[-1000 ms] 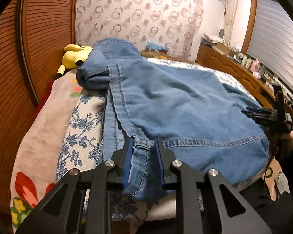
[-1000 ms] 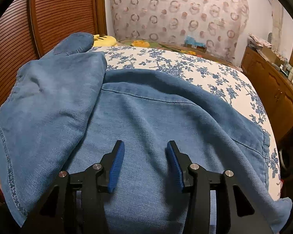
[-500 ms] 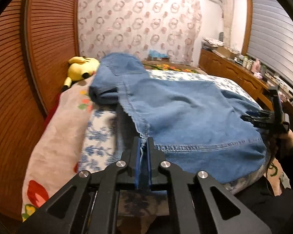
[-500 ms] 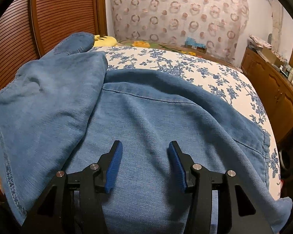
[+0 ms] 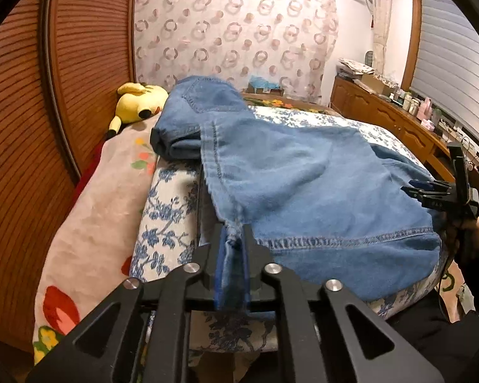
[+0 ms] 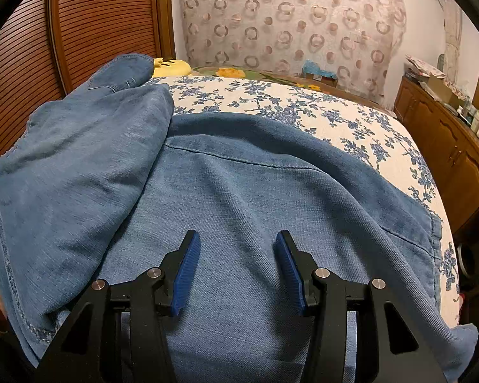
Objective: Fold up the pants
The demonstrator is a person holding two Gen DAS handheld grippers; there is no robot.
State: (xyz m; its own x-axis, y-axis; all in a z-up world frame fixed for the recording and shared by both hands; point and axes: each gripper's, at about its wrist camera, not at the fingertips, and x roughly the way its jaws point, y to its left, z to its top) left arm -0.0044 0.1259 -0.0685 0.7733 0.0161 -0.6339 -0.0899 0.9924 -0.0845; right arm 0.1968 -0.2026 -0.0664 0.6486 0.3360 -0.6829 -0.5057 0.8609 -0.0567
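Denim pants (image 5: 303,185) on bed (image 6: 303,102) | left gripper (image 5: 232,255) clamped on hem | right gripper (image 6: 236,268) wide open, holding nothing | step: folding leg over | next: lay hem flat.

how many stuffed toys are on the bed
1. A yellow plush toy lies at the far left of the bed, beside the wooden wall and just behind the jeans. The denim may hide others.
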